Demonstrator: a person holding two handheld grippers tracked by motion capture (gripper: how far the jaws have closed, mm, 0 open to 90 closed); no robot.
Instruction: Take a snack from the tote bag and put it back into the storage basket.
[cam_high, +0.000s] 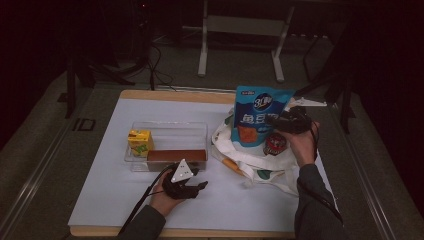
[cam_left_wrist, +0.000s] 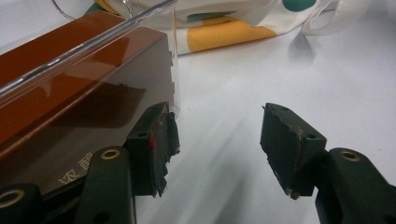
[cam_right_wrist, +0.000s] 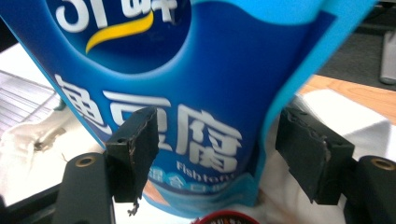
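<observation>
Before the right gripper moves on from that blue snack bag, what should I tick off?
1. Right gripper open, fingers off the blue snack bag: ok.
2. Bag upright in the tote bag: ok; whether it stays up, cannot tell.
3. Red-lidded can beside it in the tote: ok.
4. Left gripper open, nothing between its fingers: ok.
5. Clear bin holding juice carton and brown box: ok.

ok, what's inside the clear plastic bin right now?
The clear bin holds a yellow drink carton at its left end and a long brown box along its near wall. Anything beneath the box is covered.
</observation>
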